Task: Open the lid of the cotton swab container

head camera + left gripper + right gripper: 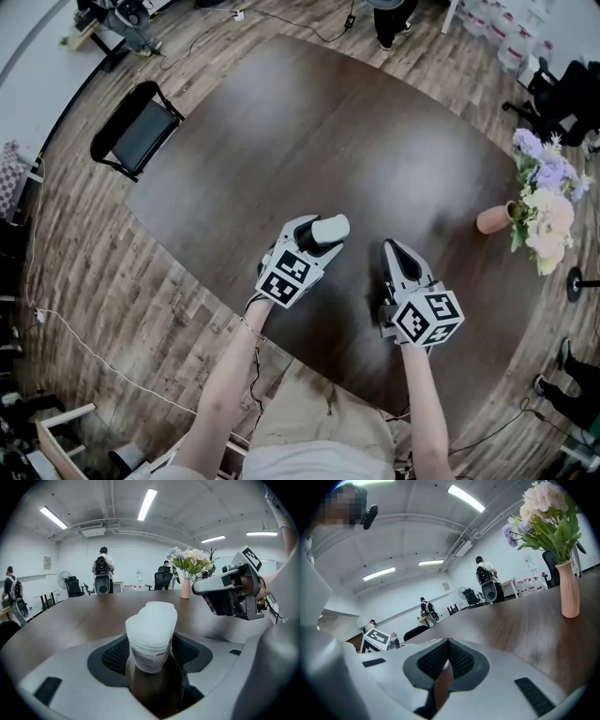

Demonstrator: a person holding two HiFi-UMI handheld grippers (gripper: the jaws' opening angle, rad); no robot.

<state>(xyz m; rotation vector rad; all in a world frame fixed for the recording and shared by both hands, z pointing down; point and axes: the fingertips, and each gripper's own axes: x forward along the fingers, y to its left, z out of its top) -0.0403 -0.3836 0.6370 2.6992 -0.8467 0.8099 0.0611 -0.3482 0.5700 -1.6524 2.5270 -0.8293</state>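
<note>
Left gripper view: left gripper (152, 654) gapes around a white plastic cotton swab container (151, 632) (lid on, not squeezed); right gripper (448, 652) is closed, empty.

Light-grey plastic left gripper (317, 236), matching right gripper (394, 251): black ribbed pads (433, 660), black-white marker cubes (284, 275). Thin bracelet (251, 328), beige trousers (319, 412).
</note>
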